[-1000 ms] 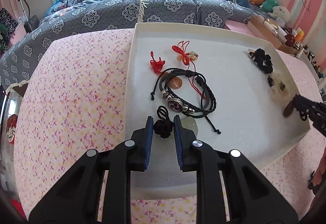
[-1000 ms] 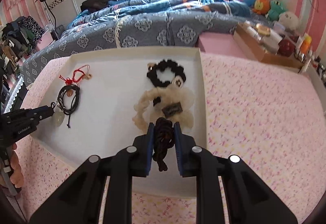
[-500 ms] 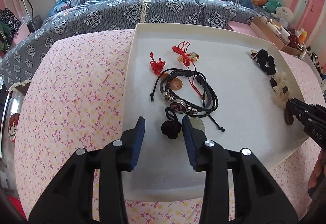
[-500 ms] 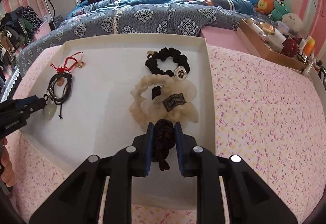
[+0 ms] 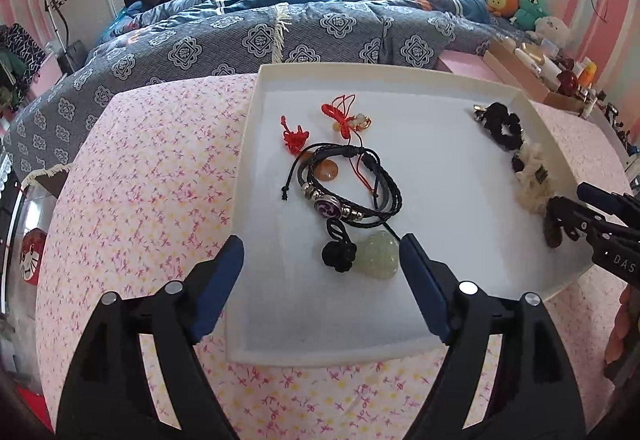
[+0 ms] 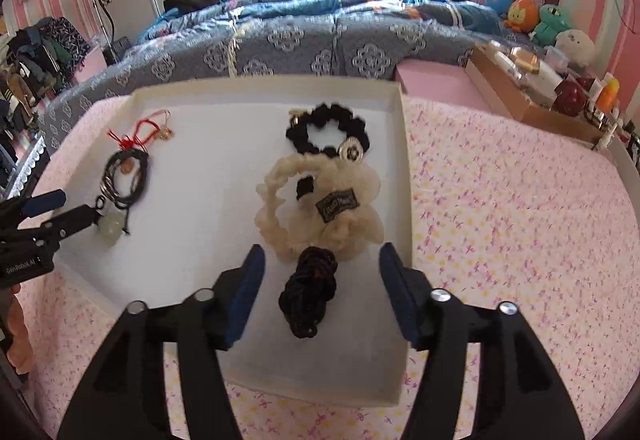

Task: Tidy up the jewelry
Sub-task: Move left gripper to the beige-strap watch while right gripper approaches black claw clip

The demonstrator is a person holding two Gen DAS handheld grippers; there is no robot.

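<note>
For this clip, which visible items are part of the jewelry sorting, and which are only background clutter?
Part of the job:
white tray
black knot with pale green pendant
black leather bracelet
red knotted charms
black scrunchie
cream scrunchie
dark braided hair tie

Just lying about:
bed with blue quilt
plush toys
cardboard box of bottles
</note>
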